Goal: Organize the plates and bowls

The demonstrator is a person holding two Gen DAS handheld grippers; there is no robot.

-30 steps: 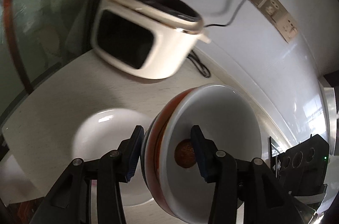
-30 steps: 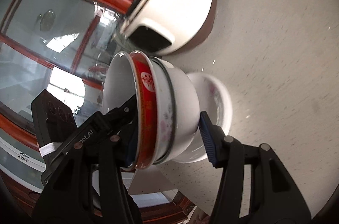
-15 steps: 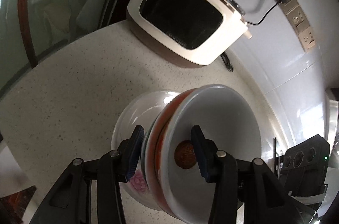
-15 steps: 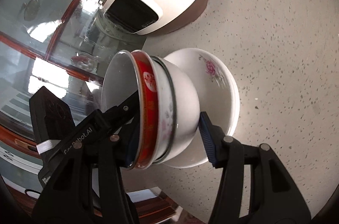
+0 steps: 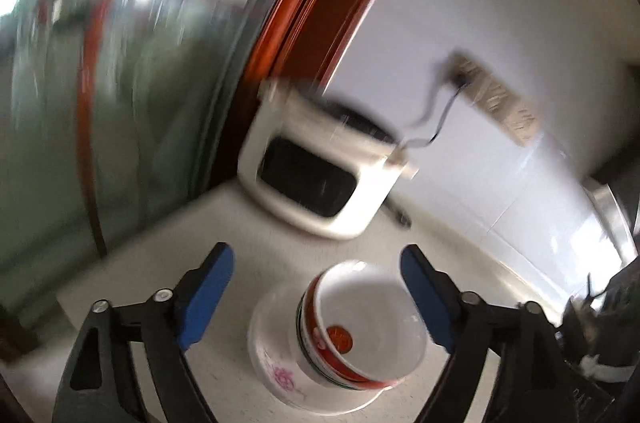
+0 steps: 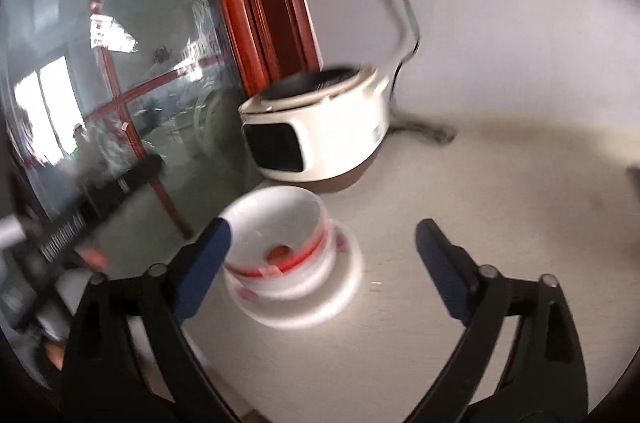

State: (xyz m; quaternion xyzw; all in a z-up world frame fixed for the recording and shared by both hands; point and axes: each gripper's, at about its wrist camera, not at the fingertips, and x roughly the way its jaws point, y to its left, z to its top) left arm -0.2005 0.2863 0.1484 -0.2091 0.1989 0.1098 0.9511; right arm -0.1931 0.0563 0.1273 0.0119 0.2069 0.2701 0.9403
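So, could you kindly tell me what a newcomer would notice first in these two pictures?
First, the stack of white bowls with a red band, nested on a shallow white plate with a pink flower on the speckled pale countertop. The opening left gripper and right gripper frame it without touching. Behind stands a white rice cooker with a dark panel, plugged into the wall.

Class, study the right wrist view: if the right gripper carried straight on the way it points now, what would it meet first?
Probably the bare countertop, right of the stacked bowls and before the rice cooker. The right gripper, its jaws opening with nothing between them, points slightly downward; blur leaves depth uncertain.
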